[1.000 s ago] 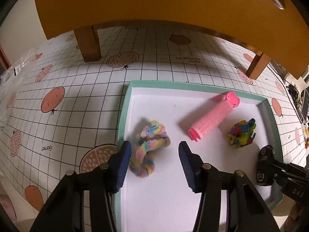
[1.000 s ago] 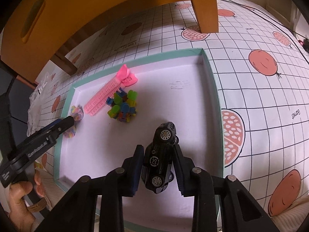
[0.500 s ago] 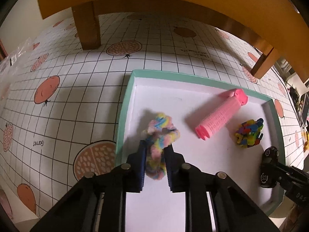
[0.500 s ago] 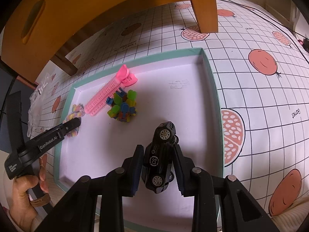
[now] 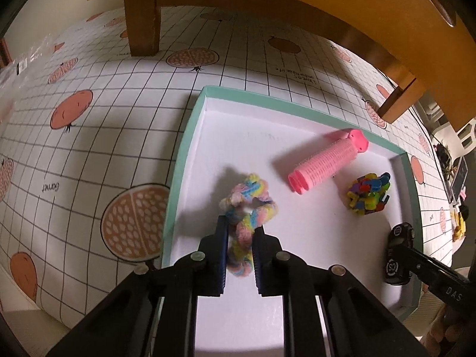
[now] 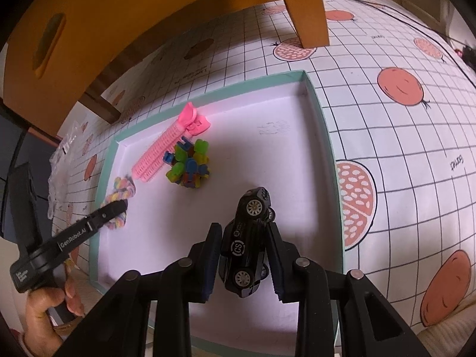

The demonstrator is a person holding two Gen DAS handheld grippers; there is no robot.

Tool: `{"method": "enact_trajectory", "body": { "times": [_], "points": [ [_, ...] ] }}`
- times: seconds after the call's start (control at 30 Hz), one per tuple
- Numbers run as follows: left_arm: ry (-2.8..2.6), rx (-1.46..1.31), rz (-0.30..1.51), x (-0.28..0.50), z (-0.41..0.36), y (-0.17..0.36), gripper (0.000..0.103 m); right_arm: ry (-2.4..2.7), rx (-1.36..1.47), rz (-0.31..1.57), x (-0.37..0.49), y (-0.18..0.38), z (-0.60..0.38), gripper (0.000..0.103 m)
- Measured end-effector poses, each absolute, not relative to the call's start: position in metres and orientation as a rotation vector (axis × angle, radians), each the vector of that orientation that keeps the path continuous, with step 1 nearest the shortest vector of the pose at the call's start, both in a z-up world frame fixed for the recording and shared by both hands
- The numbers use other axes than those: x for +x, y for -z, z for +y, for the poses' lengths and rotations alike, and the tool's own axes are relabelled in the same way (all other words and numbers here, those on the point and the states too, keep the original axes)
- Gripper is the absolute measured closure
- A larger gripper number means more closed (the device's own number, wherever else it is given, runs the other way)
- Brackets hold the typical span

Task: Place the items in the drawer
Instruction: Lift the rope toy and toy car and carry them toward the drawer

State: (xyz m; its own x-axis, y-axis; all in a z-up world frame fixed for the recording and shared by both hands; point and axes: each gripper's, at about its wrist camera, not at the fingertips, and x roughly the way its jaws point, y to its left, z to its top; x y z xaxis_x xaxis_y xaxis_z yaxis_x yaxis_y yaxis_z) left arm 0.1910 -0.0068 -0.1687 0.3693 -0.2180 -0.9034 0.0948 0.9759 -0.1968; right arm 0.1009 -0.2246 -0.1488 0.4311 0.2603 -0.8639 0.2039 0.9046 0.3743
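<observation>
**Left wrist view: two grippers closed on toys inside teal-rimmed tray**

In the left wrist view, the left gripper (image 5: 240, 239) is seen clamped on a pastel braided ring (image 5: 248, 205), whose fuzzy loop is squeezed between the blue pads near the tray's left wall. In the right wrist view, the right gripper (image 6: 242, 255) is shown closed on a black toy car (image 6: 247, 241), held on its side with its wheels turned to the camera, low over the white floor of the tray (image 6: 322, 136).

A pink hair roller (image 5: 325, 160) and a cluster of coloured blocks (image 5: 369, 193) are left lying loose toward the tray's far side, the two almost touching. No drawer can be identified with certainty; the wooden furniture (image 5: 267, 3) overhead is only partly shown.

The step in hand is judged to be the lift-out. It is best done straight upward, so that the soft ring is not dragged against the teal rim (image 5: 175, 178) just beside it and the car is kept clear of the right wall. Open room is offered above the tray's middle, but headroom is limited by the wooden edge, and the two tools should be kept well apart. The patterned mat (image 5: 104, 136) around the tray is free of obstacles.
</observation>
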Motion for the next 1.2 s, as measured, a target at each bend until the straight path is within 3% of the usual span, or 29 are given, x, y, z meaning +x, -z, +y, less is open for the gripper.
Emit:
{"method": "enact_trajectory", "body": {
  "times": [0.6, 1.2],
  "points": [
    [0.227, -0.222, 1.109, 0.172, 0.008, 0.129, 0.088, -0.057, 0.483, 1.037, 0.081, 0.109, -0.224, 0.072],
    [0.345, -0.258, 0.756, 0.15, 0.019, -0.02, 0.088, -0.179, 0.384, 0.761, 0.08, -0.019, -0.193, 0.072]
  ]
}}
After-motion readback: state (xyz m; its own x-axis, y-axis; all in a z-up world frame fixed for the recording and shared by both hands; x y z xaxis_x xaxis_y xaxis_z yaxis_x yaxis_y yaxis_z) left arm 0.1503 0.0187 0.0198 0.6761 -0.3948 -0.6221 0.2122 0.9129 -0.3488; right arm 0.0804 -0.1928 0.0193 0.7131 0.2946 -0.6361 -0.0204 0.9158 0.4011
